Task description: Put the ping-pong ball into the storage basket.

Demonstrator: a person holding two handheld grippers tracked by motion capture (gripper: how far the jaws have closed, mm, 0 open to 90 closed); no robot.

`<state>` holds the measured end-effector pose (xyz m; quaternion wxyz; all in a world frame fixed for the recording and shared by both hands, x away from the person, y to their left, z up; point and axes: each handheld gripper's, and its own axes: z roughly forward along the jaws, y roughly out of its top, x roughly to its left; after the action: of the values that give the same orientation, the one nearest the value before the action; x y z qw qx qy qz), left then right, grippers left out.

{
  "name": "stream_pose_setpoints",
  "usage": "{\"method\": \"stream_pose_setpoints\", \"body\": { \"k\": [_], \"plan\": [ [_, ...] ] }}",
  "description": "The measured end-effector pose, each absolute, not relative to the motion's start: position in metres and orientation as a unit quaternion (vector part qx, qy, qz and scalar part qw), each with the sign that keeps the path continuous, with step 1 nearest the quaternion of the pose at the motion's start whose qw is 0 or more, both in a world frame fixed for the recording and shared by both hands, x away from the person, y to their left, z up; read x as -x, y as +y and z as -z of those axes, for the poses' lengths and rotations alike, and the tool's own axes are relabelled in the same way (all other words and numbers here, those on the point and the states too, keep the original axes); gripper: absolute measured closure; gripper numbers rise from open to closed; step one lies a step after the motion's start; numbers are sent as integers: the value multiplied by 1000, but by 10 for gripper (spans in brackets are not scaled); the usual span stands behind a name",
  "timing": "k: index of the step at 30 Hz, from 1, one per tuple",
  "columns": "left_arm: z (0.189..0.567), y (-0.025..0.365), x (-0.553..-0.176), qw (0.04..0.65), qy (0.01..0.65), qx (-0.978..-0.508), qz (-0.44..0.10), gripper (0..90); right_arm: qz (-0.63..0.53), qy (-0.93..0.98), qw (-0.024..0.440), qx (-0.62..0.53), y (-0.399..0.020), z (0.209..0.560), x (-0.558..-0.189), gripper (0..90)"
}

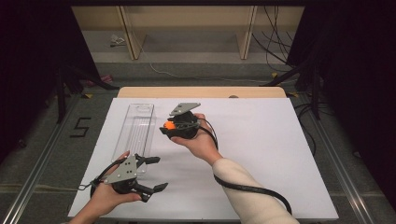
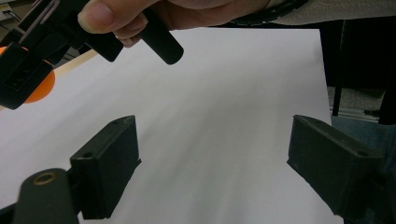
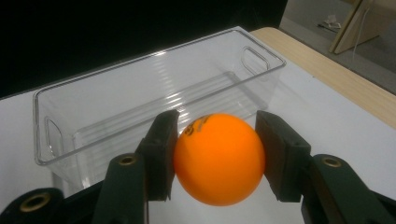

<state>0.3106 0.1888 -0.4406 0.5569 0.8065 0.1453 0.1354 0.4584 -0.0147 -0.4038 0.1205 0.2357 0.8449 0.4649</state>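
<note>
Clamped between right gripper (image 3: 217,158) jaws: orange ball (image 3: 219,158) (printed mark on top), just before clear bin (image 3: 140,93). Left gripper (image 1: 156,173) spread apart over white table (image 1: 261,140).

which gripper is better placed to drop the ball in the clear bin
Right. The right gripper already clamps the orange ball just beside the clear bin; the left gripper is open, holding nothing.

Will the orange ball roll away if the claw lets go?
Probably. The ball is round and smooth, so on the flat white table it would likely roll. It looks light and hollow, so it may bounce too. Inside the clear bin, the walls should stop it.
</note>
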Motion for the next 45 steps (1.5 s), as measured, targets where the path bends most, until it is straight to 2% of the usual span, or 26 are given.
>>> {"method": "stream_pose_setpoints", "body": {
  "k": [45],
  "plan": [
    [441,188,-310,554,140,-810,-133,159,-466,848,116,-224,5,399,-462,514]
  ]
}}
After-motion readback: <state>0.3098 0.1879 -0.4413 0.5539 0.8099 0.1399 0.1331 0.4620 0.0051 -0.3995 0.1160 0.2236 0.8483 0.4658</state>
